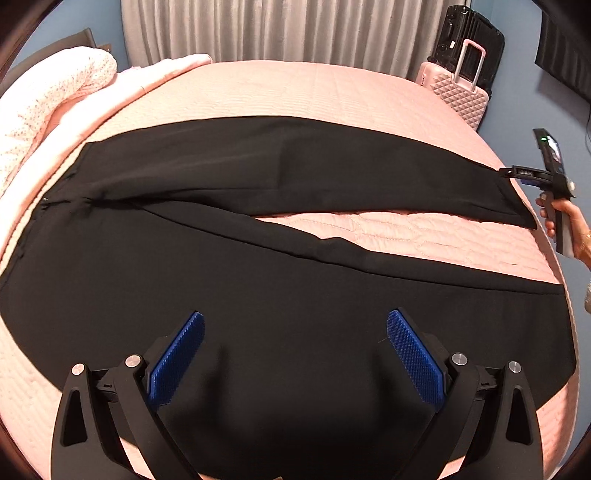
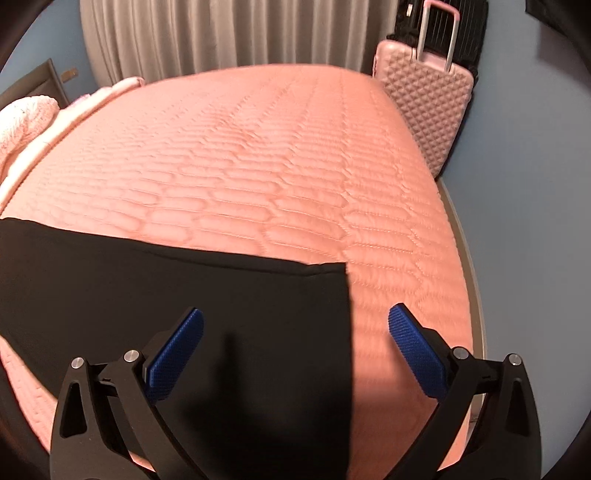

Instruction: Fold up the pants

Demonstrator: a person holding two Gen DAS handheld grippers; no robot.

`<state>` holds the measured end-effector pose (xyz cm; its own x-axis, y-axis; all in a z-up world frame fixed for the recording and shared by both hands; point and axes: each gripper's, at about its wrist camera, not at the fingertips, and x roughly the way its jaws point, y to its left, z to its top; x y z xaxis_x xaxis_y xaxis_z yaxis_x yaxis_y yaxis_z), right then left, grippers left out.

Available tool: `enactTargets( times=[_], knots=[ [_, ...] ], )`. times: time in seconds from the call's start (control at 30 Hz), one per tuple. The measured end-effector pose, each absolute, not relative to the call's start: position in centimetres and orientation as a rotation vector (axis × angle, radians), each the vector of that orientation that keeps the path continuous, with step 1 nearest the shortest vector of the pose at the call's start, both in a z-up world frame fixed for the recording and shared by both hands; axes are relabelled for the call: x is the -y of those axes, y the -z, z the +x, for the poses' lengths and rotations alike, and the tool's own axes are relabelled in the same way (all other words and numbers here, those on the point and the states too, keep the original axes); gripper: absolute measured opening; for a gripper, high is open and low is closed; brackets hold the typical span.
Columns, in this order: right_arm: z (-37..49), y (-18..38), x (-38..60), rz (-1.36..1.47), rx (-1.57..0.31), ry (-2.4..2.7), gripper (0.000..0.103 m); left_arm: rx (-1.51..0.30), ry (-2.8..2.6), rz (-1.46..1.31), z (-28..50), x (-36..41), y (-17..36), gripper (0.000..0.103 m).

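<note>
Black pants [image 1: 258, 280] lie flat on the pink quilted bed [image 1: 295, 92], waist at the left, legs spread in a V toward the right. My left gripper [image 1: 295, 332] is open and empty, hovering over the near leg. My right gripper [image 2: 295, 328] is open and empty above the hem end of the far leg [image 2: 184, 295], whose cut edge runs between the fingers. The right gripper also shows in the left wrist view [image 1: 532, 173] at the far leg's hem, held by a hand.
A white-pink blanket [image 1: 48, 110] is piled at the bed's left. A pink suitcase [image 2: 424, 92] and a black suitcase [image 1: 472, 37] stand by the far right corner. Grey curtains [image 1: 277, 26] hang behind. The bed's right edge [image 2: 469, 258] is close.
</note>
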<state>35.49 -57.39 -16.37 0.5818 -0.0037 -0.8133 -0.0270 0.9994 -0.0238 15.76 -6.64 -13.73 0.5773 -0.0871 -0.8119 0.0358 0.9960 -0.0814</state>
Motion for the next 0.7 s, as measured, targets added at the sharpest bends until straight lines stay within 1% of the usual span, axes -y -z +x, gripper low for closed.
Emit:
enactTargets(
  times=[0.17, 0.37, 0.4, 0.43, 0.47, 0.5, 0.53, 0.57, 0.6, 0.63, 0.67, 0.7],
  knots=[
    [36.9, 18.7, 57.3, -0.044, -1.003, -0.085, 0.098, -0.916, 0.091, -0.083, 16.0, 7.3, 14.3, 0.098],
    [37.5, 19.1, 57.4, 0.003, -0.945, -0.142, 0.098, -0.932, 0.095, -0.136, 16.8, 7.6, 15.4, 0.098],
    [37.2, 19.1, 57.3, -0.004, -0.94, -0.146, 0.092, -0.941, 0.095, -0.143, 16.9, 7.4, 15.6, 0.097],
    [37.0, 18.9, 57.2, -0.008, -0.931, -0.14, 0.09, -0.949, 0.094, -0.142, 17.0, 7.3, 15.7, 0.097],
    [36.8, 18.6, 57.3, -0.008, -0.925, -0.132, 0.082, -0.954, 0.089, -0.133, 17.2, 7.2, 15.8, 0.097],
    [36.5, 18.3, 57.5, 0.002, -0.919, -0.132, 0.06, -0.957, 0.08, -0.115, 17.4, 7.1, 15.8, 0.097],
    [36.3, 17.8, 57.8, 0.017, -0.913, -0.128, 0.049, -0.963, 0.074, -0.095, 17.6, 6.9, 15.8, 0.097],
    [36.2, 17.6, 57.9, 0.031, -0.911, -0.136, 0.03, -0.968, 0.069, -0.07, 17.9, 6.7, 15.6, 0.097],
    [35.9, 17.0, 57.6, 0.03, -0.908, -0.137, 0.019, -0.966, 0.06, -0.027, 18.4, 6.2, 15.4, 0.097],
    [35.8, 16.7, 57.2, 0.011, -0.904, -0.129, 0.016, -0.961, 0.047, 0.024, 18.9, 5.7, 15.0, 0.097],
    [35.6, 16.4, 56.5, -0.019, -0.901, -0.118, 0.011, -0.958, 0.039, 0.053, 19.3, 5.3, 14.8, 0.097],
    [35.3, 16.0, 55.8, -0.044, -0.898, -0.1, 0.009, -0.948, 0.021, 0.101, 20.0, 4.4, 14.4, 0.098]
  ],
)
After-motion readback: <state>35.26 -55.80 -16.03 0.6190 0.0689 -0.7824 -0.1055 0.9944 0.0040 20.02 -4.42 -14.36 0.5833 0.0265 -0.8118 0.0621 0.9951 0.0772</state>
